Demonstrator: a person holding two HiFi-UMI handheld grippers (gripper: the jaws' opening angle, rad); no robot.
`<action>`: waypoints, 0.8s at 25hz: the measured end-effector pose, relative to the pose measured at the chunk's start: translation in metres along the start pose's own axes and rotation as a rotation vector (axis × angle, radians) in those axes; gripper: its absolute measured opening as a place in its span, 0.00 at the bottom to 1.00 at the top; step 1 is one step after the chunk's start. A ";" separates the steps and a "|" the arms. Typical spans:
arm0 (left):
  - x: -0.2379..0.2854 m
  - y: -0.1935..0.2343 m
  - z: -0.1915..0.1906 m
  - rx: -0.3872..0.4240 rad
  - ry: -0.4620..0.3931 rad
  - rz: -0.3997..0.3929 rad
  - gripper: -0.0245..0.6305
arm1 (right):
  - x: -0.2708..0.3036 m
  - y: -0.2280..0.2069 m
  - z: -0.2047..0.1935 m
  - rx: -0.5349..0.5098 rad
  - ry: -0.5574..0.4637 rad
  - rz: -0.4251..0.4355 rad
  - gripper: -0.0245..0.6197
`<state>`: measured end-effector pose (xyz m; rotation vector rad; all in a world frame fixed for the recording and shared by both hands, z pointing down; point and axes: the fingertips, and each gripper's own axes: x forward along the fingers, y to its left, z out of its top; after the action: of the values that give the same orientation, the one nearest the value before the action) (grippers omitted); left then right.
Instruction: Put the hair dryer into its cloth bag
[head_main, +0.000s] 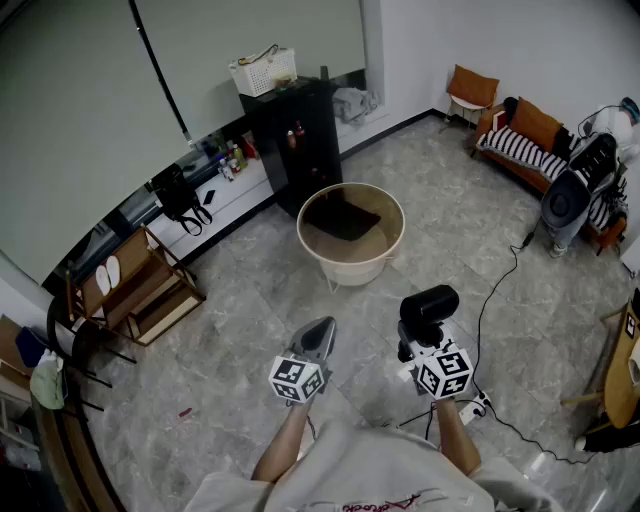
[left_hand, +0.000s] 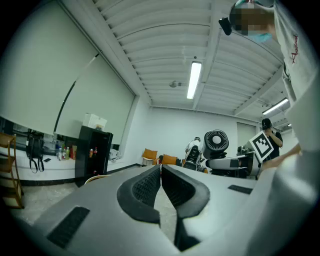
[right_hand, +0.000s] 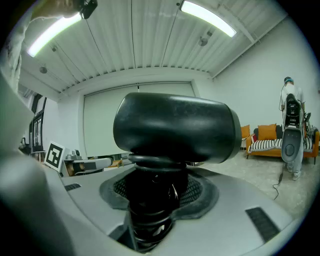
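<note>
The person is standing on a grey tiled floor (head_main: 220, 330) and carrying a black plastic hair dryer (head_main: 428, 303) in the right tongs (right_hand: 155, 192). In the right gripper view the two ribbed pads are pinching the dryer's handle from either side, with the barrel sitting crosswise just above them. Dark rings are circling the handle, and these look like the wound-up cord. The left tongs (left_hand: 161, 172) are held level beside the right ones, pressed together with nothing between them, and are touching neither the dryer nor anything else.

No cloth bag is being held at this moment. Straight ahead, well apart from both tongs, a round beige tub (head_main: 385, 250) is standing on the floor. A flat dark cloth (head_main: 340, 215) is lying in it; this may be the bag, though the head view is too small to say for certain.

Judging from this, the step in hand is bringing the dryer to the bag, and the packing itself is not yet begun. The next move is likely calling for a walk up to the tub. There the left tongs would spread, catch one edge of the cloth's mouth and lift it open. The right tongs could then feed the dryer in, barrel first, without letting the cord rings slip loose.
</note>
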<state>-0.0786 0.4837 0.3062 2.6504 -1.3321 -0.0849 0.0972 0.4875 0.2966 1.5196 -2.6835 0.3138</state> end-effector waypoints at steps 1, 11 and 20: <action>0.000 -0.002 -0.001 0.000 0.001 0.000 0.09 | -0.002 -0.001 -0.001 0.002 0.001 0.001 0.36; 0.012 -0.014 -0.005 -0.001 0.006 0.018 0.09 | -0.010 -0.017 -0.004 0.038 -0.006 0.020 0.36; 0.032 -0.031 -0.004 0.011 0.007 0.052 0.09 | -0.022 -0.041 0.001 0.008 0.001 0.063 0.36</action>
<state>-0.0341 0.4770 0.3055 2.6205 -1.4027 -0.0620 0.1435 0.4856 0.2991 1.4382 -2.7371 0.3283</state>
